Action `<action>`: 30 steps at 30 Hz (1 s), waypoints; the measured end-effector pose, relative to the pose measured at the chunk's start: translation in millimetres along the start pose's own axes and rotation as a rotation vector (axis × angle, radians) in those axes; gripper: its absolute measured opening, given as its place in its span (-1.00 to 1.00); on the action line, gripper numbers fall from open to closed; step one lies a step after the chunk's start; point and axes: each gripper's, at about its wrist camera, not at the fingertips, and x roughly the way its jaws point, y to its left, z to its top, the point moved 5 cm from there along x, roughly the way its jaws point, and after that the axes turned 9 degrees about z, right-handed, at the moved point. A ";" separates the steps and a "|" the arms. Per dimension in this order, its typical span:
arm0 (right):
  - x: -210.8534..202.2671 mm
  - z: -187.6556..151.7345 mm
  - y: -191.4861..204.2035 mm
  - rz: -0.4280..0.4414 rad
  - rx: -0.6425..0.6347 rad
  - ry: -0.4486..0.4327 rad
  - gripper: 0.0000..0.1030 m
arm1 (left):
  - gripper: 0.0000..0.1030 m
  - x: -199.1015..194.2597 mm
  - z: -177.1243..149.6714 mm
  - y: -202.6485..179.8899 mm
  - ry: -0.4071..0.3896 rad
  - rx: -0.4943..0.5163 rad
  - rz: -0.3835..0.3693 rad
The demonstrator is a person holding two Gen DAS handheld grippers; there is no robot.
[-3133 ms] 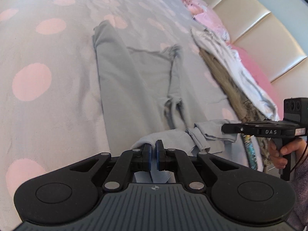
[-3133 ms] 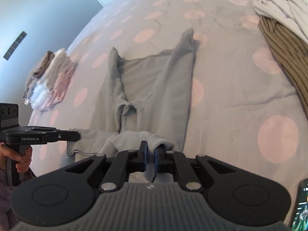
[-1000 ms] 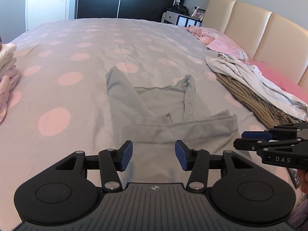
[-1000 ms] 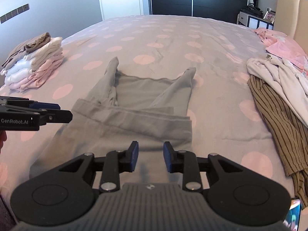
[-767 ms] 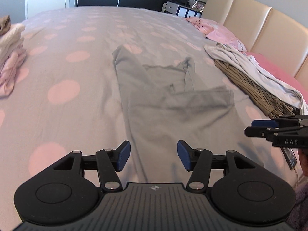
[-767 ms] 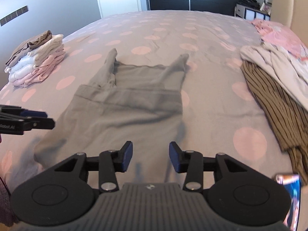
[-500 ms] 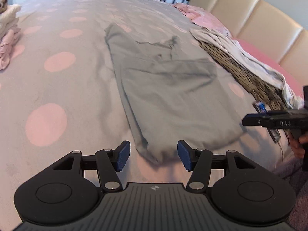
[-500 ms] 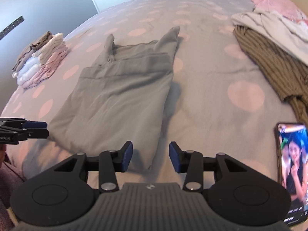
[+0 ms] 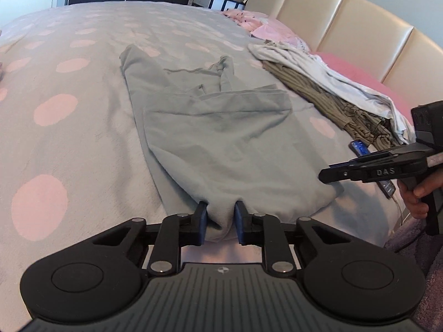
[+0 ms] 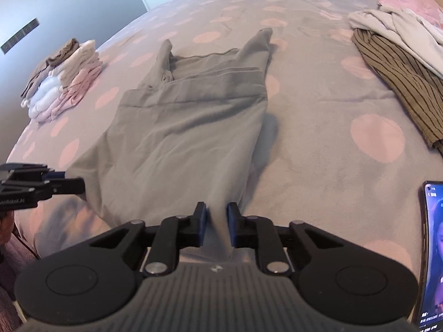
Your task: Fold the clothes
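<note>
My left gripper is closing on the near fold edge of the grey garment, cloth bunched between its pads. My right gripper is closing likewise on that edge's other corner. The garment lies flat mid-bed on the spotted bedspread, already folded once. I judge the second fold is starting: next, lift both corners together and carry them toward the far end. Readable: "DAS" on the right gripper, "GenRobot.AI" partly visible on the left.
</note>
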 end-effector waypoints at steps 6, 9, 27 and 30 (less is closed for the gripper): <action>-5.1 1.2 -6.5 0.036 0.044 0.004 -0.84 | -0.77 -8.4 -14.1 -2.5 0.071 0.067 -0.005; -2.6 -1.3 -9.6 0.049 0.066 0.017 -0.68 | -0.66 -5.0 -16.7 4.6 0.080 0.020 -0.004; 6.9 -8.1 -4.3 0.056 0.023 0.034 -0.40 | -0.53 13.0 -1.5 21.4 0.076 -0.169 -0.070; 7.5 -8.6 -7.7 0.064 0.043 0.031 -0.46 | -0.53 18.7 -6.1 24.5 0.097 -0.195 -0.078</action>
